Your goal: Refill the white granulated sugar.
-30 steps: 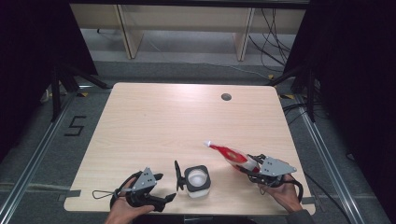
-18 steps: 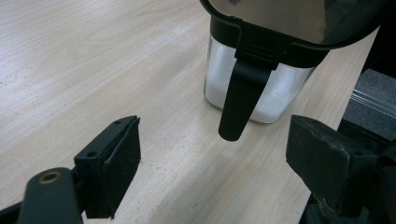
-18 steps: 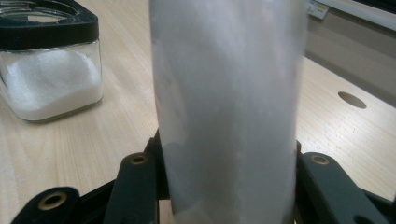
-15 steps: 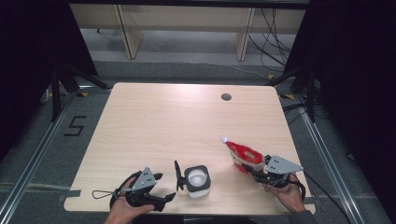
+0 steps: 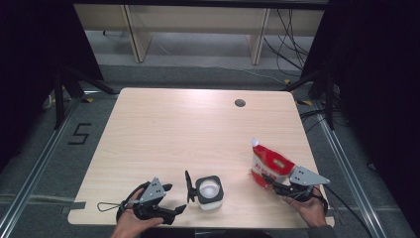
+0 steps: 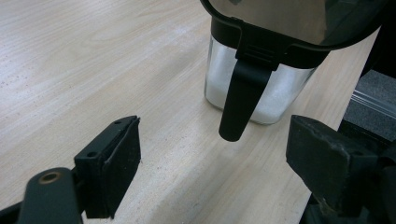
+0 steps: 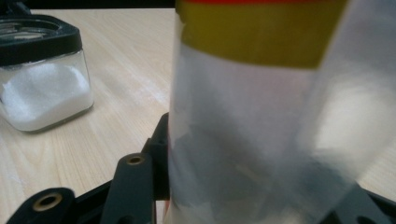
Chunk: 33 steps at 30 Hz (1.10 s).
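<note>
A red and white pouch [image 5: 270, 163] stands upright near the table's front right corner. My right gripper [image 5: 268, 180] is shut on its lower part; the jaws have just been opening slightly with the pouch still between them. In the right gripper view the pouch [image 7: 280, 116] looms close between the jaws of the right gripper [image 7: 261, 182]. A square glass jar [image 5: 209, 192] of white powder sits at the front middle, its black lid [image 5: 188, 186] flipped open to the left. My left gripper [image 5: 174, 198] stands open just left of the jar [image 6: 280, 98], nothing between the jaws of this left gripper [image 6: 215, 172].
The wooden table [image 5: 173, 134] has a round cable hole [image 5: 240, 103] at the back right. The front edge runs close under both hands. Shelf legs and cables stand on the floor beyond the far edge.
The pouch has swung from lying tilted toward the left to standing upright, and my right gripper has shifted slightly right with it. The left gripper and jar have stayed put.
</note>
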### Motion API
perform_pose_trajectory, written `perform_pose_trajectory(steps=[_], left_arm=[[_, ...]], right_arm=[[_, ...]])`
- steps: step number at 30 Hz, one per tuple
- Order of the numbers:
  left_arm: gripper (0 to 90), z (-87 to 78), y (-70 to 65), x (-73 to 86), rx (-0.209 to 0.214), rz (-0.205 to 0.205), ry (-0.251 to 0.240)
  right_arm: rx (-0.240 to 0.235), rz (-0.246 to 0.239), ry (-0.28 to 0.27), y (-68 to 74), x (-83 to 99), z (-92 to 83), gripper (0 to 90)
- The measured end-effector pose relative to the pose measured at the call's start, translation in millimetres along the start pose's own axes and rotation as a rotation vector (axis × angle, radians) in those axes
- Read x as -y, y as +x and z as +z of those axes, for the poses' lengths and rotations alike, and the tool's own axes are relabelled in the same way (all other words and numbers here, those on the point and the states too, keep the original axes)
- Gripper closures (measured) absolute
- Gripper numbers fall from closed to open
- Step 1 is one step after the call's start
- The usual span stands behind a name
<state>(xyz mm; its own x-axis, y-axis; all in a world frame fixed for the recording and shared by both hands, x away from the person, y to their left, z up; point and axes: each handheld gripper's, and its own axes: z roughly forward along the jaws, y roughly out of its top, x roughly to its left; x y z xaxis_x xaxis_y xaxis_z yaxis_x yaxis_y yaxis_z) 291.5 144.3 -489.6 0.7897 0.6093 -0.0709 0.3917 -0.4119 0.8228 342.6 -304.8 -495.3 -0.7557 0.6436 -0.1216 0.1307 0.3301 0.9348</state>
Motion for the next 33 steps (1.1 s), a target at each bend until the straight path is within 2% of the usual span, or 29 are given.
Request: perform_pose_trajectory(steps=[1,2,3,6,7,8,10,12,13,14,15,16,17,18,19,20,21,24,25,26,27,28,29,30,31,32,33], left_arm=[[17.5,0.5,0.3,0.5,0.000,-0.005,-0.004],[17.5,0.7,-0.1,0.5,0.004,-0.012,-0.010],[17.4,1.0,-0.1,0.7,0.007,-0.017,-0.009],[17.4,0.5,-0.6,0.5,0.002,-0.017,-0.007],[17.4,0.7,0.0,0.5,0.006,-0.012,-0.010],[17.4,0.9,-0.2,0.7,0.006,-0.017,-0.010],[17.4,0.5,-0.4,0.5,0.000,-0.012,-0.006],[17.5,-0.6,0.9,-0.2,-0.004,0.013,0.010],[17.4,0.2,0.0,0.0,0.000,0.000,0.000],[17.4,0.3,0.0,0.0,-0.001,0.002,0.002],[17.4,0.1,0.0,0.0,-0.001,0.000,0.000],[17.4,-0.2,0.3,0.0,-0.005,0.000,0.006],[17.5,0.2,0.2,0.2,-0.004,-0.004,-0.001],[17.4,0.9,0.0,0.5,0.004,-0.011,-0.009],[17.4,1.0,-1.0,0.6,0.002,-0.021,-0.011],[17.4,1.2,-0.7,0.7,0.007,-0.021,-0.013],[17.4,1.3,-0.4,0.5,0.010,-0.020,-0.013],[17.4,1.4,1.1,0.2,0.005,-0.009,-0.007],[17.4,1.4,0.9,0.3,0.003,-0.008,-0.011],[17.4,0.9,1.3,-0.1,0.009,-0.004,-0.006],[17.4,0.8,0.9,0.1,0.008,-0.013,-0.008],[17.4,0.5,0.4,-0.1,0.006,-0.019,-0.009],[17.4,0.3,0.1,-0.3,0.003,-0.019,-0.009],[17.5,0.3,-0.2,-0.3,0.004,-0.021,-0.011],[17.4,1.1,-0.2,-0.1,0.008,-0.022,-0.021],[17.5,1.3,-0.8,-0.5,0.013,-0.035,-0.024],[17.6,1.3,-0.9,-0.7,0.017,-0.042,-0.028]], right_arm=[[-0.003,0.004,0.006,-0.1,0.1,-1.0,54.9],[0.010,0.008,-0.015,0.7,1.2,-0.7,54.1],[0.011,0.014,0.014,0.9,0.9,-4.3,53.1],[0.035,0.051,0.006,1.2,1.5,-8.7,48.0],[0.043,0.029,0.006,-1.2,1.3,-11.4,46.2],[0.034,0.060,0.007,0.9,1.4,-13.9,43.5],[0.050,0.054,-0.022,0.9,1.8,-17.7,41.1],[0.085,0.076,0.004,4.3,2.1,-24.4,35.4],[0.088,0.099,-0.006,6.0,2.3,-25.3,34.6],[0.068,0.118,-0.001,5.8,2.1,-27.9,33.1],[0.079,0.115,0.005,5.5,2.5,-30.6,32.1],[0.094,0.152,0.015,9.7,1.9,-33.4,31.3],[0.095,0.152,0.019,10.8,2.0,-34.7,31.3],[0.104,0.128,0.007,10.1,1.8,-36.4,31.3],[0.100,0.149,0.018,13.1,0.6,-39.0,31.3],[0.117,0.166,0.027,16.3,0.0,-41.5,31.0],[0.121,0.153,0.037,16.5,-1.1,-43.7,30.0],[0.154,0.182,0.058,24.0,-4.5,-52.9,28.2],[0.155,0.171,0.056,23.2,-4.7,-55.3,28.1],[0.179,0.196,0.076,26.1,-4.4,-59.3,28.0],[0.168,0.208,0.085,27.9,-3.8,-60.4,27.9],[0.190,0.231,0.109,31.7,-3.6,-62.6,27.6],[0.190,0.214,0.118,32.5,-2.2,-62.6,27.6],[0.186,0.175,0.126,31.5,-1.7,-62.7,27.4],[0.190,0.206,0.146,35.2,-1.4,-62.8,26.6],[0.187,0.196,0.150,36.1,-1.6,-63.3,25.8],[0.177,0.207,0.149,37.5,-1.7,-62.8,25.8]])
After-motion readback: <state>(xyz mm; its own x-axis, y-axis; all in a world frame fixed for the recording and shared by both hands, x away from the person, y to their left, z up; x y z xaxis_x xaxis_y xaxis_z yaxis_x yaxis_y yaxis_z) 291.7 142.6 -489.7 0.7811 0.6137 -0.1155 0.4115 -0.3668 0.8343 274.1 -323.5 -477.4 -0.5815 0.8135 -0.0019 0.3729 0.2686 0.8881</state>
